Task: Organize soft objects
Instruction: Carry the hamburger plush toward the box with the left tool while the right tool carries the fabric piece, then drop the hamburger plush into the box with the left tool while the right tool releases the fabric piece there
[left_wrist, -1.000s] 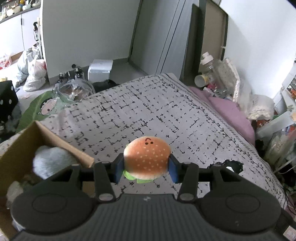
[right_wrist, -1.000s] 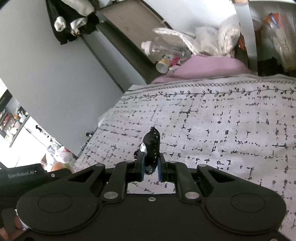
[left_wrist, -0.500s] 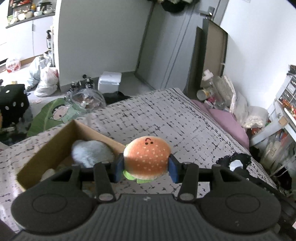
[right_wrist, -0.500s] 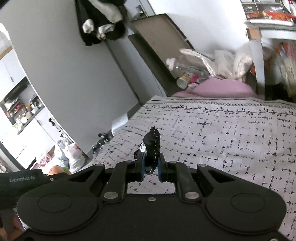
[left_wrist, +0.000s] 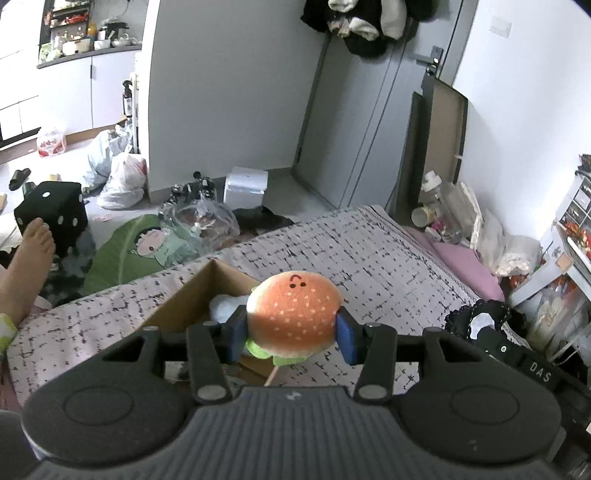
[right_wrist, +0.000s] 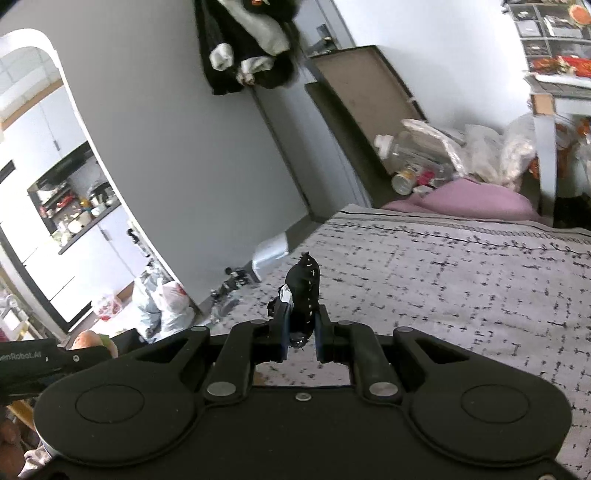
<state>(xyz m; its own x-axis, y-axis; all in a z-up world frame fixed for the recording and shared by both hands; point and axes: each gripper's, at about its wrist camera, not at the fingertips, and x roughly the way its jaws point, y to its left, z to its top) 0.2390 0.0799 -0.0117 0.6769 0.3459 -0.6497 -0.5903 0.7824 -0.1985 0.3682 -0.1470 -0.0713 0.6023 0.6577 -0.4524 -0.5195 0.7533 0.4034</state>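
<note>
Left hand-held gripper (left_wrist: 291, 338), pinching the burger plush (left_wrist: 293, 317), has swung over the cardboard box (left_wrist: 184, 306); drop looks next. Right hand-held gripper (right_wrist: 301, 332) still pinches the black plush (right_wrist: 303, 286) above the bed (right_wrist: 461, 280).

In the left wrist view, the letters "DAS" stand in pale print on the black body of the right hand-held gripper (left_wrist: 532, 363), low at the right, just beside the black and white plush it carries. In the right wrist view, "enRobot.AI" reads in pale letters on the left hand-held gripper (right_wrist: 40, 363), its first letters cut off by the frame's edge.
</note>
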